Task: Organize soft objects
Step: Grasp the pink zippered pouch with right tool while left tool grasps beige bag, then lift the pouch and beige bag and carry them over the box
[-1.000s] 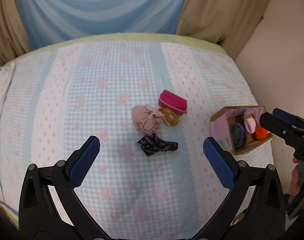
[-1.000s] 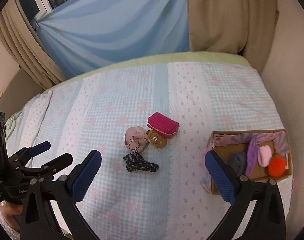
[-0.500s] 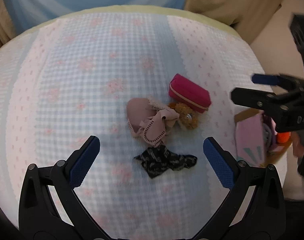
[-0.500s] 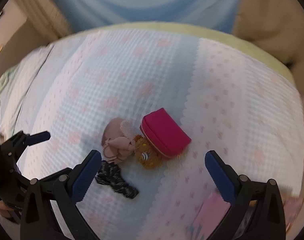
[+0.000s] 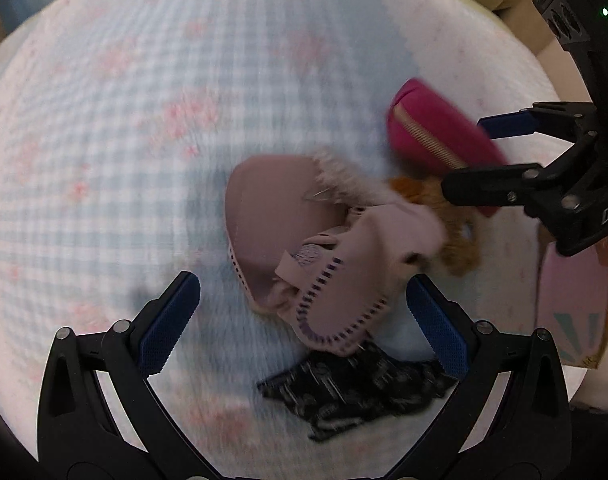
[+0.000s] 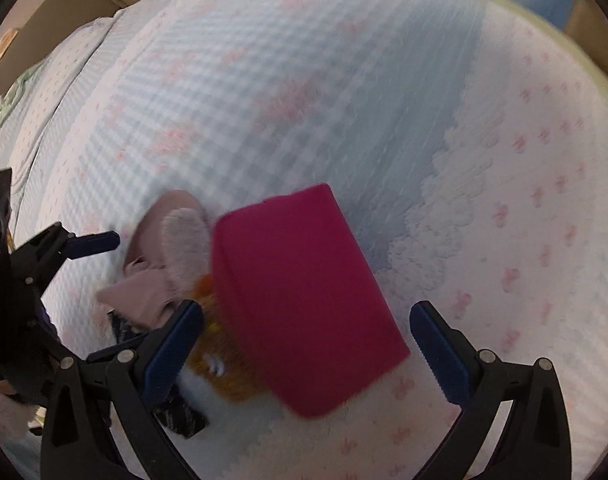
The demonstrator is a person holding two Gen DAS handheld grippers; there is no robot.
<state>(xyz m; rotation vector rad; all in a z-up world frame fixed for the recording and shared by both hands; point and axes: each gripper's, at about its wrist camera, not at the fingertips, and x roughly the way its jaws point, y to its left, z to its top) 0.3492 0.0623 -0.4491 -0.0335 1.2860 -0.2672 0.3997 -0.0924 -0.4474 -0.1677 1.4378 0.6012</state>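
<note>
A pink fabric piece (image 5: 300, 236) lies on the bed, just ahead of my open left gripper (image 5: 304, 324). A dark patterned cloth (image 5: 356, 396) lies below it, between the left fingers. A magenta zip pouch (image 6: 304, 296) sits between the open fingers of my right gripper (image 6: 304, 356) and also shows in the left wrist view (image 5: 436, 136). A small brown plush toy (image 6: 220, 364) lies against the pouch's left side. The pink fabric shows in the right wrist view (image 6: 164, 264) too. Both grippers hold nothing.
The checked blue and pink bedspread (image 5: 144, 120) covers the bed. A cardboard box with a pink flap (image 5: 572, 300) stands at the right edge of the left wrist view. The right gripper's body (image 5: 564, 184) is right of the pouch there.
Both grippers have moved down and in close to the pile. The right gripper now straddles the magenta pouch; the left is at the pink fabric.
</note>
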